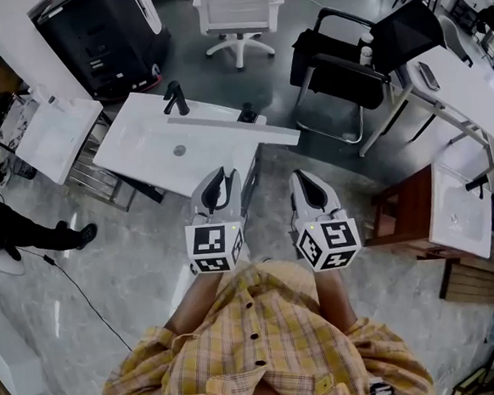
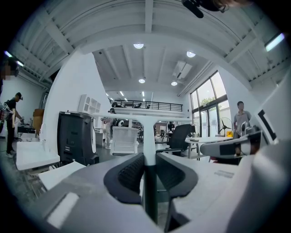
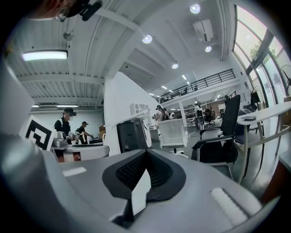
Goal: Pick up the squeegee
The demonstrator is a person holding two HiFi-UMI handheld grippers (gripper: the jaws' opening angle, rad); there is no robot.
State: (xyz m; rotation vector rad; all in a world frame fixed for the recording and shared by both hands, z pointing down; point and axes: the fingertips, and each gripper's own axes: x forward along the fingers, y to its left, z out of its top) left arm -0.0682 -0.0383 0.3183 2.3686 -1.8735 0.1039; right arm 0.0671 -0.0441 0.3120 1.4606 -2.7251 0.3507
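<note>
Grey polished floor all round, and out front sits a white sink basin (image 1: 154, 157) with a black tap (image 1: 175, 97) on its back edge. Only the drain shows in the bowl. Another white basin (image 1: 55, 135) sits off to the left, and a third (image 1: 461, 210) at the right on a wooden stand, partly cut off by the frame.

Now the squeegee (image 1: 233, 128). It's in the air above the front basin, with its long white blade lying across that basin's far rim. The left gripper (image 1: 223, 184) has its pads clamped on the handle. From the left gripper view the squeegee (image 2: 149, 132) stands as a white T, its stem pinched between the dark ribbed fingers (image 2: 129, 175). The stem's lower end is lost behind the pads.

The right gripper (image 1: 305, 182) rides alongside, just beside the left one. In its own view the right gripper (image 3: 145, 155) has its tips pressed together, holding nothing.

A small black fitting (image 1: 247, 113) by the blade is too small to identify.
</note>
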